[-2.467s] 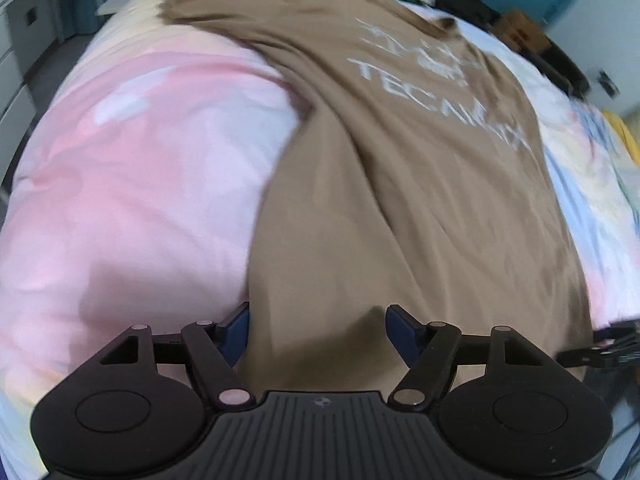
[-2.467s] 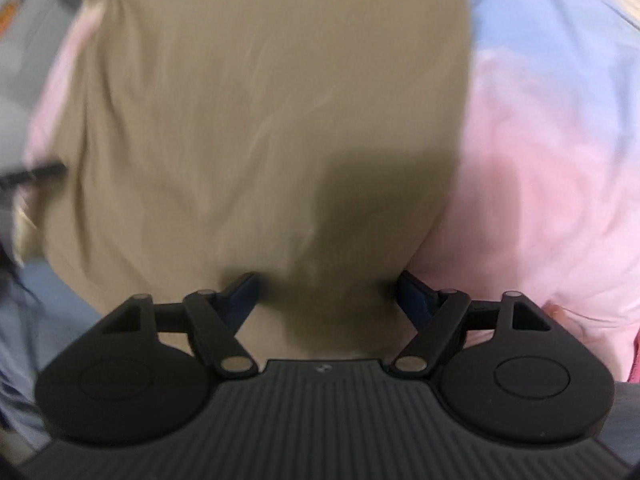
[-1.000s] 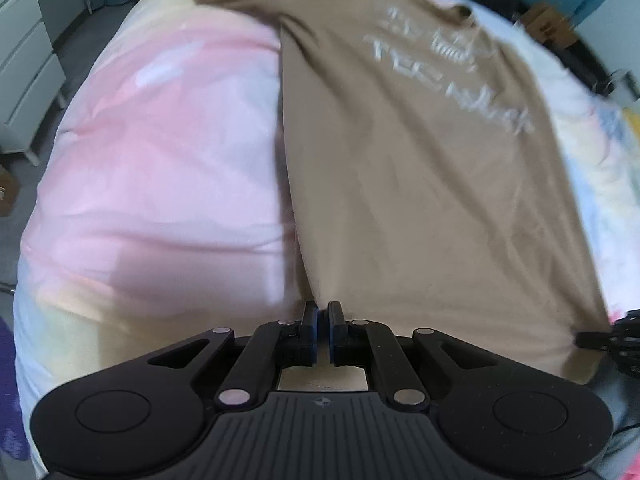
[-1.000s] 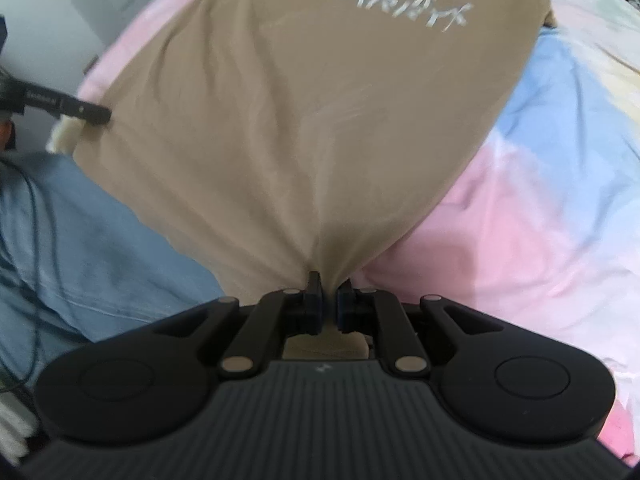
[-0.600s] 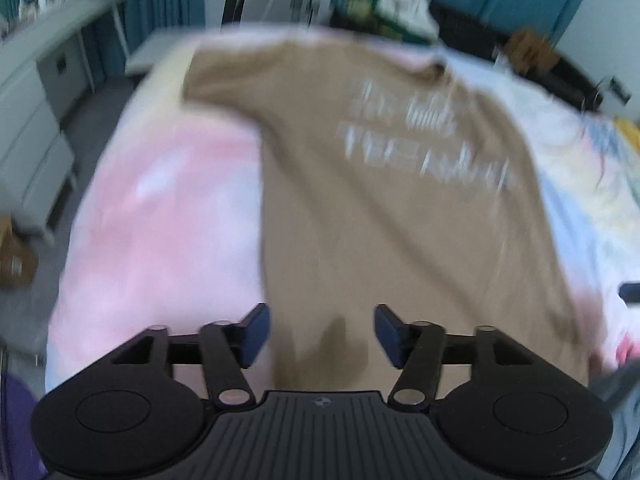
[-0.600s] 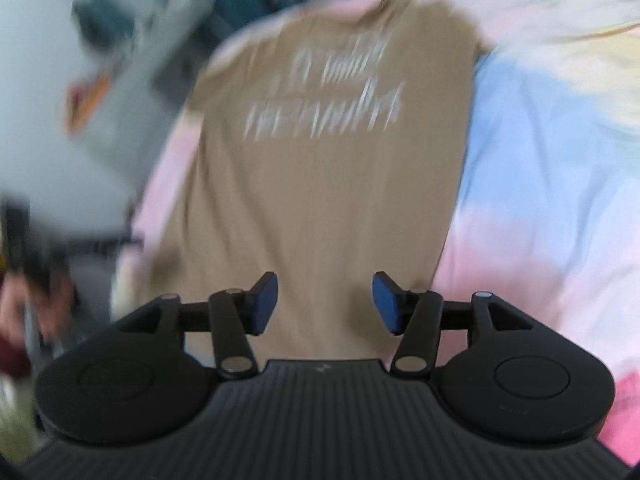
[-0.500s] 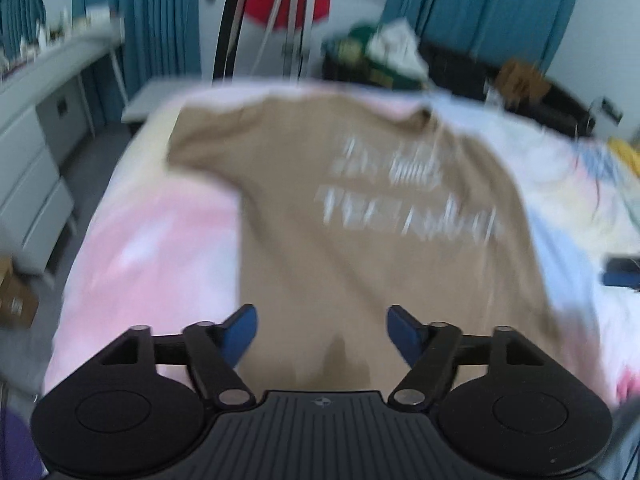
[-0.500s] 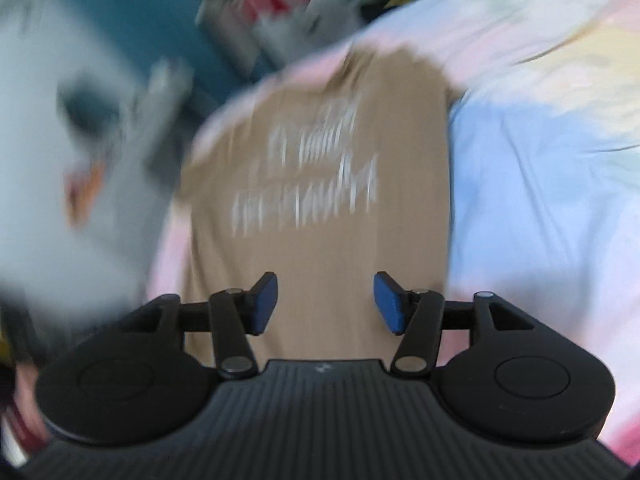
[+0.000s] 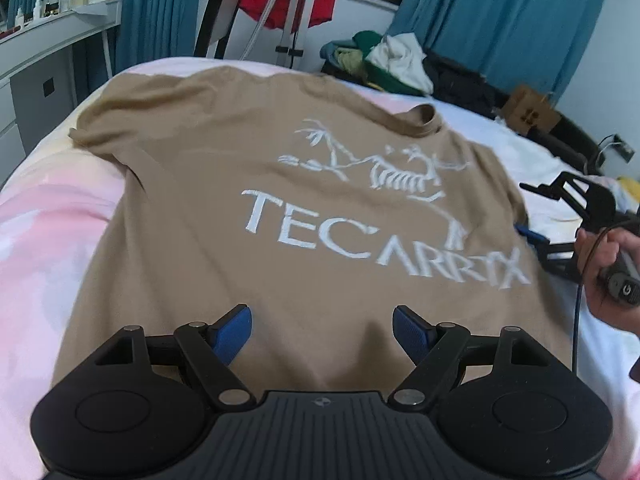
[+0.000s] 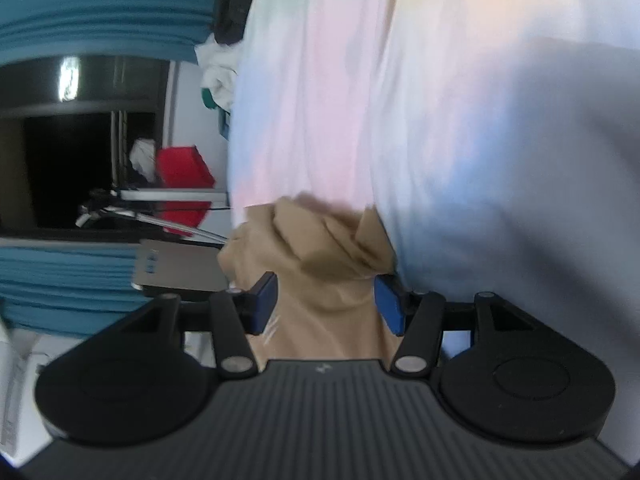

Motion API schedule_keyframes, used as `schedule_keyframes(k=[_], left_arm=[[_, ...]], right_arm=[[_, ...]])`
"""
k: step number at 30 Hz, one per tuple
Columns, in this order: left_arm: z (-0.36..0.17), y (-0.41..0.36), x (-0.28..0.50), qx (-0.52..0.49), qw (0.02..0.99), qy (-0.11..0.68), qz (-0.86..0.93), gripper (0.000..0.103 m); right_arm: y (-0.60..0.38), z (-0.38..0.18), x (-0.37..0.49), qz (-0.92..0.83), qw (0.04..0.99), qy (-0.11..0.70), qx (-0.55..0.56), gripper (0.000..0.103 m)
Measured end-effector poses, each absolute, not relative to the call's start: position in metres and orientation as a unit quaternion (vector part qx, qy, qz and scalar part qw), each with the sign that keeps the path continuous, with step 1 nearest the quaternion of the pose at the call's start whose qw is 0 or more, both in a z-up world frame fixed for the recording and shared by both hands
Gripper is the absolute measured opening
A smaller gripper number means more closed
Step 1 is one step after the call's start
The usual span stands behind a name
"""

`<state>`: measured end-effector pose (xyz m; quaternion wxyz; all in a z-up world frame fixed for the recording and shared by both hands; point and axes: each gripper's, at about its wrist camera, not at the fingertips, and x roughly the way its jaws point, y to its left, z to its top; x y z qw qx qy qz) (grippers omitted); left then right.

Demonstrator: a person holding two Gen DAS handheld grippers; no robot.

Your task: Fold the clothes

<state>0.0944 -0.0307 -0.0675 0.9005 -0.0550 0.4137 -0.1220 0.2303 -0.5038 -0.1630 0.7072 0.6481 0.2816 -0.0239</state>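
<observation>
A tan T-shirt (image 9: 248, 184) with white "TECARRTX" print lies spread face up on the pastel bed sheet (image 9: 36, 232), collar at the far end. My left gripper (image 9: 322, 332) hovers open over the shirt's lower body, with nothing between its blue pads. In the left wrist view a hand (image 9: 608, 280) holds my right gripper (image 9: 532, 212) at the shirt's right edge. In the right wrist view, which is rolled sideways, the right gripper (image 10: 326, 304) is open, and a bunched tan sleeve (image 10: 320, 248) lies between its fingers.
Beyond the bed's far end are a pile of clothes (image 9: 384, 60), a metal stand with red cloth (image 9: 288, 4) and blue curtains (image 9: 500, 20). A white desk (image 9: 52, 44) stands at the left and a cardboard box (image 9: 528, 108) at the right.
Both grippers were shut on the shirt's hem a second ago and have opened and let go. They rose over the shirt, and the right one swung to its right sleeve.
</observation>
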Motion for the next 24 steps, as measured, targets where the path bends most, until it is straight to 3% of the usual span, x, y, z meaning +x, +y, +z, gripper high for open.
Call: schedule_keyframes(k=[7,15,19,22,24], left_arm=[[-0.086,-0.027,0.104,-0.042,0.908,0.399,-0.119,0.081],[-0.081,-0.026,0.095,-0.043,0.911,0.395,-0.111,0.081],[-0.081,-0.024,0.094,-0.049,0.912,0.393,-0.108,0.081],[-0.080,-0.023,0.092,-0.053,0.913,0.391,-0.106,0.081],[-0.080,-0.023,0.092,-0.055,0.913,0.390,-0.104,0.081]], right_arm=[[-0.510,-0.142,0.230,-0.003,0.733,0.306,0.608,0.057],[-0.531,-0.144,0.209,-0.053,0.760,0.233,0.604,0.055],[-0.528,-0.162,0.222,-0.041,0.761,0.262,0.593,0.038],[-0.520,-0.158,0.226,-0.047,0.783,0.265,0.561,0.012],[-0.518,-0.151,0.225,-0.050,0.799,0.256,0.541,0.008]])
